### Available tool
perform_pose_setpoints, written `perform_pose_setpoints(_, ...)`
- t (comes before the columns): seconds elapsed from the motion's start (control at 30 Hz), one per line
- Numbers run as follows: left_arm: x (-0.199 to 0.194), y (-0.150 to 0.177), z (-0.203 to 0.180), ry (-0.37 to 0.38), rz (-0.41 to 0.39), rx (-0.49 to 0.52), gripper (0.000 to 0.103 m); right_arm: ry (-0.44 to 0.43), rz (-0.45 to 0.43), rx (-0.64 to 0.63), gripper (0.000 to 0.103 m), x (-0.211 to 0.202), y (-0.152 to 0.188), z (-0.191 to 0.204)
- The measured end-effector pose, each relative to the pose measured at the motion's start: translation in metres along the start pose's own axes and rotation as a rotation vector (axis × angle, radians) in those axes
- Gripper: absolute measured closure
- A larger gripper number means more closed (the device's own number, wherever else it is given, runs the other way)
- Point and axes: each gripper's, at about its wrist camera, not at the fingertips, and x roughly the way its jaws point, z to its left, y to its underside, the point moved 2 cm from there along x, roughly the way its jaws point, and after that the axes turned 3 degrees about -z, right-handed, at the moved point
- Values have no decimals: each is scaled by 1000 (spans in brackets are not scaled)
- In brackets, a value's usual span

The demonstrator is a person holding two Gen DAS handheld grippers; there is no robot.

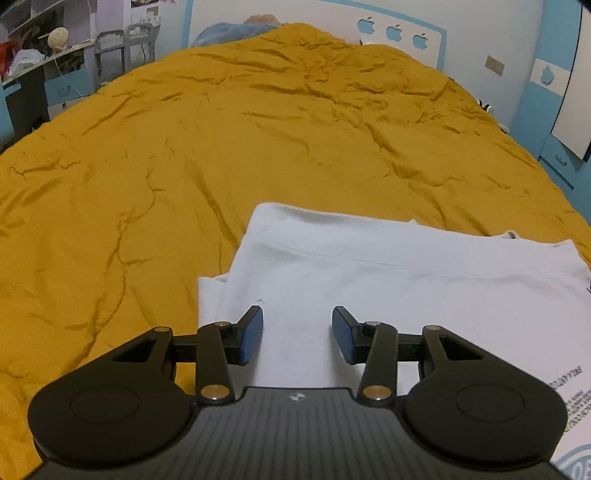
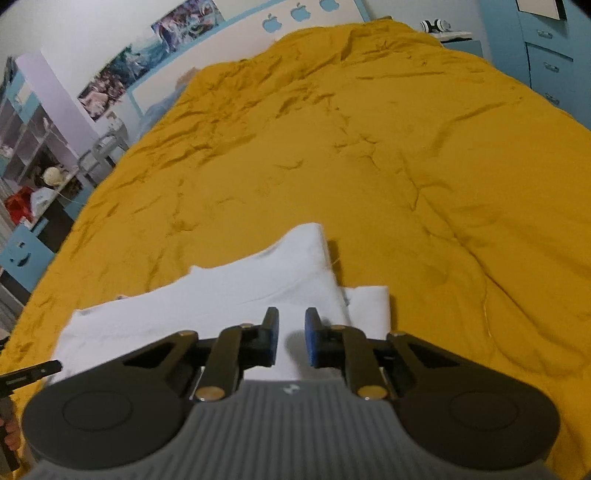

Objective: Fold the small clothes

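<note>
Item: bedroom scene, two hand-held grippers over a bed.

Far left — shelving and a desk [image 1: 44, 62] with clutter, a pale ball of yarn [image 1: 58, 37] on it; blue-and-white wall behind with apple-shaped cutouts [image 1: 394, 32].

Bed — a mustard-yellow duvet [image 1: 258, 129], creased all over, covers the whole surface.

White garment [image 1: 388, 295] — partly folded, lying flat on the near part of the duvet. Its left edge is folded in, with a lower layer showing beside it; grey print shows at its near right corner in the left wrist view. In the right wrist view the same garment [image 2: 229, 295] has one corner raised into a peak, and a small folded flap lies at its right edge.

Left gripper [image 1: 297, 334] — over the garment's left part, jaws standing apart, nothing between the blue pads.

Right gripper [image 2: 291, 338] — over the garment's right part, jaws drawn close with a narrow gap left; no cloth visibly pinched between them.

Lower left of the right wrist view — part of the other gripper's handle with the person's hand [image 2: 9, 428] on it.
</note>
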Motion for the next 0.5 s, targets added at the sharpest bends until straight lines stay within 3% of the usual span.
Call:
perform_pose_setpoints(0.07, 4, 2, 0, 3, -3, 2, 51, 44, 11, -11, 103, 14, -1, -5)
perform_pose_setpoints(0.2, 4, 5, 0, 7, -12, 17, 51, 59, 13, 14, 103, 25, -3, -12)
perform_pose_setpoints(0.3, -1, 3, 0, 17, -29, 14, 50, 35, -26, 35, 103, 12, -2, -14)
perform_pose_setpoints(0.33, -2, 1, 0, 23, -34, 11, 49, 25, -40, 51, 99, 6, -4, -15)
perform_pose_setpoints(0.37, -4, 2, 0, 27, -39, 7, 49, 19, -51, 70, 84, -1, -5, -18)
perform_pose_setpoints(0.43, -6, 0, -1, 29, -46, 4, 49, 14, -66, 110, 68, -10, -7, -25)
perform_pose_setpoints(0.5, -8, -1, -2, 31, -50, 1, 48, 5, -56, 148, 69, -18, -6, -32)
